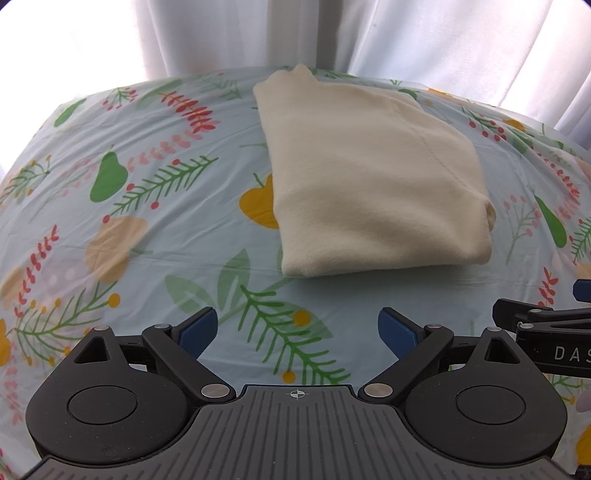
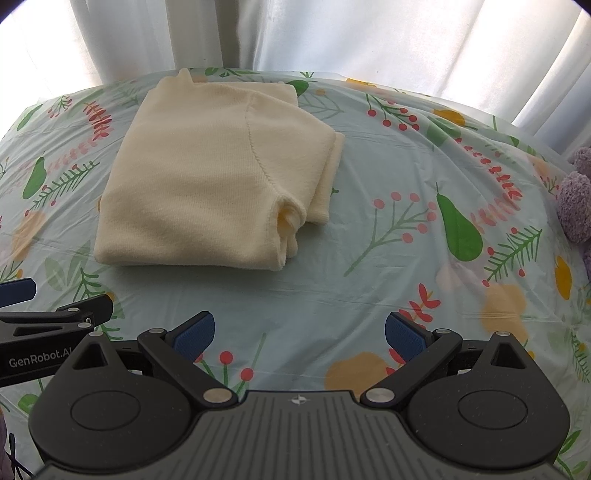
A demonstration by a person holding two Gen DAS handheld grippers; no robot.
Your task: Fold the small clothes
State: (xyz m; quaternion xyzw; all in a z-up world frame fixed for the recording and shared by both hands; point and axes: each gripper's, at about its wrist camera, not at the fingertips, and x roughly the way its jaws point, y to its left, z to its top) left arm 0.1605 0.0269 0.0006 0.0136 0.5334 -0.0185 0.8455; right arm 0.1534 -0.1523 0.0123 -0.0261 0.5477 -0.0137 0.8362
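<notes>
A cream knitted garment lies folded into a thick rectangle on the floral tablecloth. It also shows in the right wrist view, with layered edges and a cuff on its right side. My left gripper is open and empty, held near the table's front edge, short of the garment. My right gripper is open and empty, also short of the garment and to its right. Each gripper's side shows at the edge of the other's view.
White curtains hang behind the table's far edge. A purple fluffy toy sits at the right edge of the table. The tablecloth is wrinkled in places.
</notes>
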